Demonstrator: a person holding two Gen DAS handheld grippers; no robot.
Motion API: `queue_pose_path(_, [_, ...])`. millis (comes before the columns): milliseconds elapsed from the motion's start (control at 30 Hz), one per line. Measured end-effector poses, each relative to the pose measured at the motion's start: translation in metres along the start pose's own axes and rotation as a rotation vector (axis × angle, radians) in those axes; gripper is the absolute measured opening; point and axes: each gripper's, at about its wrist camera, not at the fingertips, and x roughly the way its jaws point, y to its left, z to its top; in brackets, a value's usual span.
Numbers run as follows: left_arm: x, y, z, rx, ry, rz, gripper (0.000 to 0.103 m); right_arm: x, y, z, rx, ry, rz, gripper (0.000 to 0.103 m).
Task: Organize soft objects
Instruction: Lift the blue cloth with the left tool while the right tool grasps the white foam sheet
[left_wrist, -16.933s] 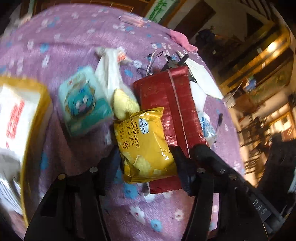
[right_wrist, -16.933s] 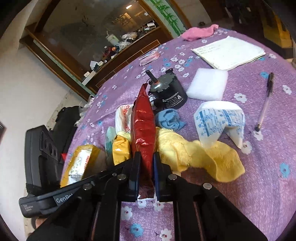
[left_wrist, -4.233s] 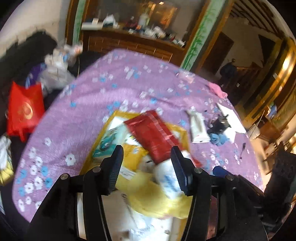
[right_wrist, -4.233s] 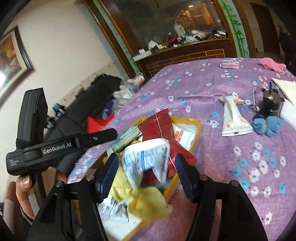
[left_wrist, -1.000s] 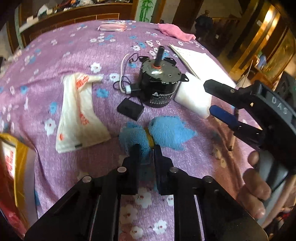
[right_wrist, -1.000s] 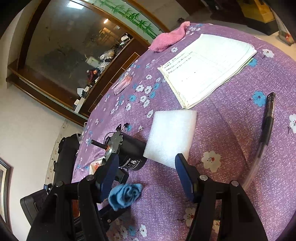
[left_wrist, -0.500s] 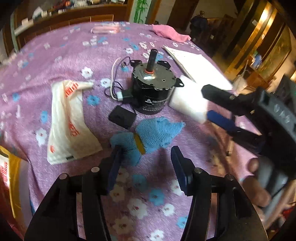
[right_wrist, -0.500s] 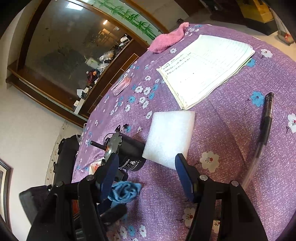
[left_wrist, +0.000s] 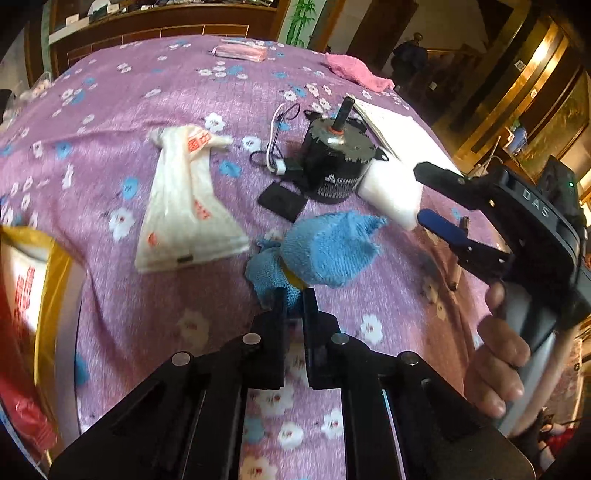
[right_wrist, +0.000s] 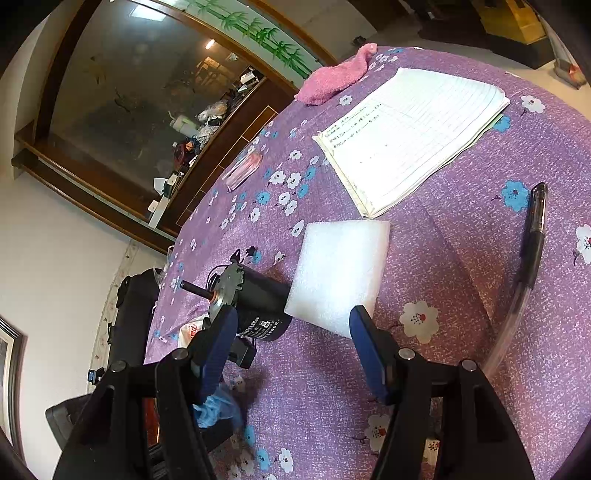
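we see left gripper (left_wrist: 293, 297) jaws closing, pinching blue cloth (left_wrist: 325, 249), its near edge hidden between pads; right gripper (right_wrist: 291, 339) jaws spread, empty, partly masking foam block (right_wrist: 338, 273).

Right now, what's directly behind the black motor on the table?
The white foam block lies against the back of the black motor, with the lined notebook farther on. Whether anything sits under the foam, or where the two meet, is covered.

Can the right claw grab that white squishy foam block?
Probably yes. The right claw is open, aimed at the white foam block's near edge, with nothing between; the motor only touches the block's side.
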Motion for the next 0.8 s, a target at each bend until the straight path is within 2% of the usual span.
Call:
queue_pose_path(67, [-0.004, 0.006, 0.000, -0.033, -0.015, -0.021, 0.006, 0.000, 0.000, 0.000, -0.003, 0.000, -0.002, 0.064])
queue_pose_path(133, [-0.002, 0.008, 0.001, -0.056, 0.004, -0.056, 0.006, 0.000, 0.000, 0.001, 0.000, 0.002, 0.001, 0.064])
queue_pose_path(200, [-0.004, 0.007, 0.002, -0.060, 0.007, -0.044, 0.008, -0.002, -0.001, 0.001, 0.006, -0.001, 0.017, 0.064])
queue_pose_path(267, [-0.009, 0.004, 0.002, -0.037, -0.009, -0.022, 0.018, -0.003, -0.001, 0.001, 0.008, -0.006, 0.023, 0.064])
queue_pose_path(333, [-0.018, 0.003, 0.001, -0.031, -0.028, -0.016, 0.045, -0.004, -0.002, 0.001, 0.012, -0.006, 0.032, 0.064])
queue_pose_path(400, [-0.023, 0.004, 0.002, -0.028, -0.045, -0.008, 0.046, -0.004, -0.002, 0.001, 0.016, -0.005, 0.034, 0.063])
queue_pose_path(567, [-0.013, -0.004, 0.013, 0.020, -0.027, 0.018, 0.046, -0.005, -0.004, 0.000, 0.018, -0.008, 0.030, 0.064])
queue_pose_path(700, [-0.003, -0.024, 0.024, 0.101, -0.039, 0.006, 0.046, -0.003, -0.008, 0.001, 0.038, -0.006, 0.012, 0.064])
queue_pose_path(767, [0.014, -0.028, 0.029, 0.120, -0.008, 0.015, 0.046, -0.001, -0.009, 0.002, 0.050, 0.001, 0.014, 0.064])
queue_pose_path(800, [0.020, -0.029, 0.028, 0.127, 0.001, 0.044, 0.046, 0.000, -0.009, 0.002, 0.050, 0.003, 0.010, 0.064])
